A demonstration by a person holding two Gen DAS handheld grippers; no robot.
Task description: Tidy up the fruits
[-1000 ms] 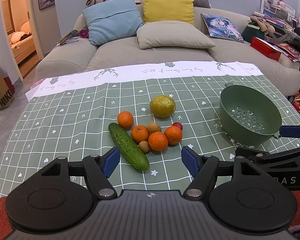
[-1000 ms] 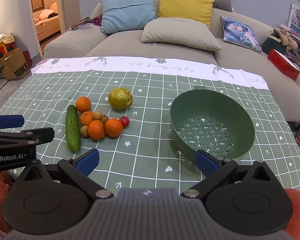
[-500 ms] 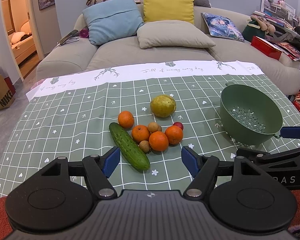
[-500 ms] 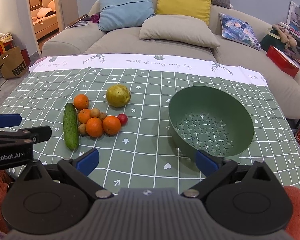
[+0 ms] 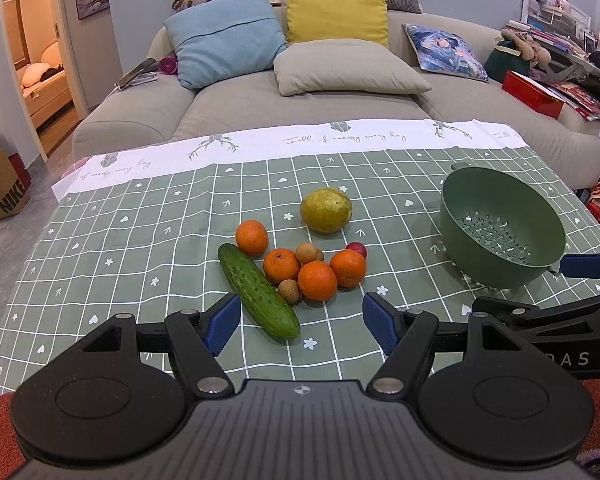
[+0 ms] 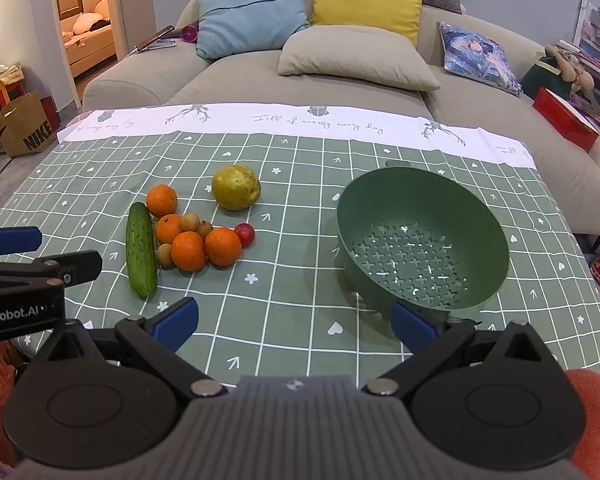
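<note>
A cluster of fruit lies mid-table: a cucumber (image 5: 257, 291) (image 6: 141, 249), several oranges (image 5: 317, 280) (image 6: 188, 251), small brown longans (image 5: 306, 253), a red plum (image 5: 356, 249) (image 6: 245, 234) and a yellow-green pear (image 5: 326, 210) (image 6: 236, 187). An empty green colander (image 5: 500, 228) (image 6: 422, 240) stands to the right. My left gripper (image 5: 302, 322) is open and empty, just short of the cucumber's near end. My right gripper (image 6: 294, 322) is open and empty, near the colander's front rim.
The table has a green checked cloth (image 5: 140, 240) with a white far border. A grey sofa (image 5: 300, 92) with cushions stands behind it. A paper bag (image 5: 0, 192) sits on the floor at left; red boxes and clutter at right.
Both grippers have crept slightly forward towards the fruit and colander. Both stay open. Nothing on the table has moved.
</note>
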